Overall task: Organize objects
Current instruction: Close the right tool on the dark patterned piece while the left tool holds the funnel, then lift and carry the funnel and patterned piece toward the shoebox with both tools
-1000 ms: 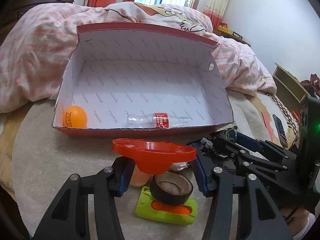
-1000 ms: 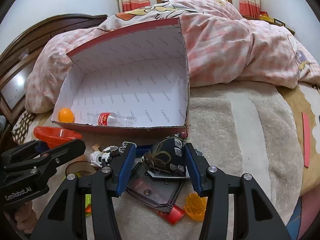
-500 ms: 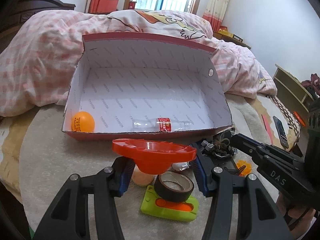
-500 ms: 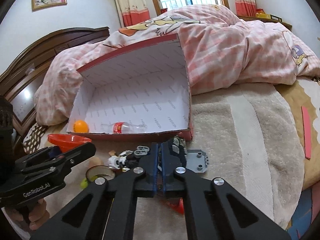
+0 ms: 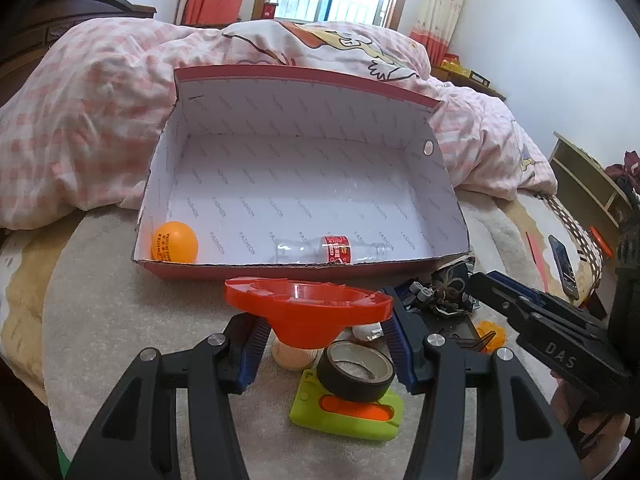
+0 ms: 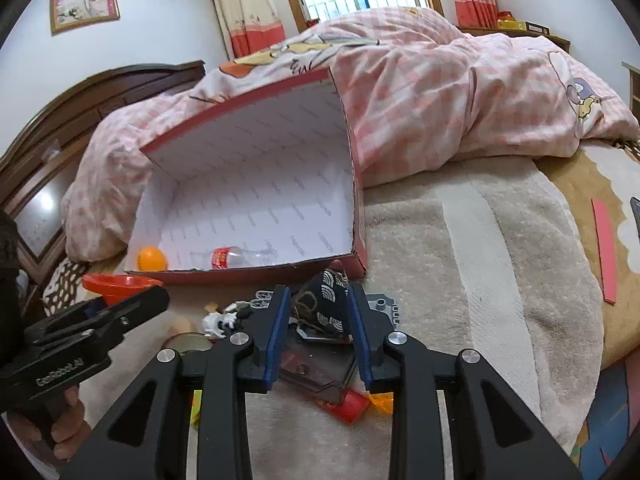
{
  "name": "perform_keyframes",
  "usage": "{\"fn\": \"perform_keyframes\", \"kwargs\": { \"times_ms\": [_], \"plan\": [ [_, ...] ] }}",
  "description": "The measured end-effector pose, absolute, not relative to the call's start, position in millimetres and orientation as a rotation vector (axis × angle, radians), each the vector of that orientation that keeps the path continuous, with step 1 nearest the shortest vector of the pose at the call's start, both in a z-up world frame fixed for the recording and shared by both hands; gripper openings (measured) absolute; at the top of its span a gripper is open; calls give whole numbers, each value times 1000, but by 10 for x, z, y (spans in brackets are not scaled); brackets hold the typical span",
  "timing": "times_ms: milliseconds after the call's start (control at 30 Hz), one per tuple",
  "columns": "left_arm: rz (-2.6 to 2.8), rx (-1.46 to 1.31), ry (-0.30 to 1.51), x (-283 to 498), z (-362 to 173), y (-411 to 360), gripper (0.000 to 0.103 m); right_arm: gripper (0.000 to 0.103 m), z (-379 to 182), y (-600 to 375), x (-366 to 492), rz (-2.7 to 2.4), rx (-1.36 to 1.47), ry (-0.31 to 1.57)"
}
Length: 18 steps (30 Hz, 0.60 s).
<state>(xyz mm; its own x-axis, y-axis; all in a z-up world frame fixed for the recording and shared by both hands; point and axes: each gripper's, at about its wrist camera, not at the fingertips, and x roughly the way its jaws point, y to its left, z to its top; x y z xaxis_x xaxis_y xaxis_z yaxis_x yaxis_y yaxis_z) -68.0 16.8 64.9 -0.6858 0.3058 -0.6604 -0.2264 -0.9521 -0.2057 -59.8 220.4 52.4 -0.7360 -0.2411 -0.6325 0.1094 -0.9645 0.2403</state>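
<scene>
Right gripper (image 6: 318, 332) fingers reopened, pouch (image 6: 326, 300) between

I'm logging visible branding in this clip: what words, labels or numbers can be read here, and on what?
"FASHION": repeated over the shoebox lining.
"DAS": on the right gripper body.
"GenRobot.AI": on the left gripper body.
"MADE IN CHINA": on the orange ping-pong ball; its other line is too blurred.
Plastic bottle red label: too small to read.

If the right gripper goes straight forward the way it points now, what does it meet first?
Most likely the dark patterned pouch, which lies between the jaws of the right gripper and just ahead; they have just been opening. Behind it stands the near wall of the red box. Depth is hard to judge here.
</scene>
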Motion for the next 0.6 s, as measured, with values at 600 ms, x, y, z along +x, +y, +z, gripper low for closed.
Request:
{"fn": "perform_keyframes", "kwargs": {
  "times_ms": [600],
  "plan": [
    [2631,-1094,-159,-902,498,146,53,26,312,2066,-818,-2767,1059,-200]
  ]
}}
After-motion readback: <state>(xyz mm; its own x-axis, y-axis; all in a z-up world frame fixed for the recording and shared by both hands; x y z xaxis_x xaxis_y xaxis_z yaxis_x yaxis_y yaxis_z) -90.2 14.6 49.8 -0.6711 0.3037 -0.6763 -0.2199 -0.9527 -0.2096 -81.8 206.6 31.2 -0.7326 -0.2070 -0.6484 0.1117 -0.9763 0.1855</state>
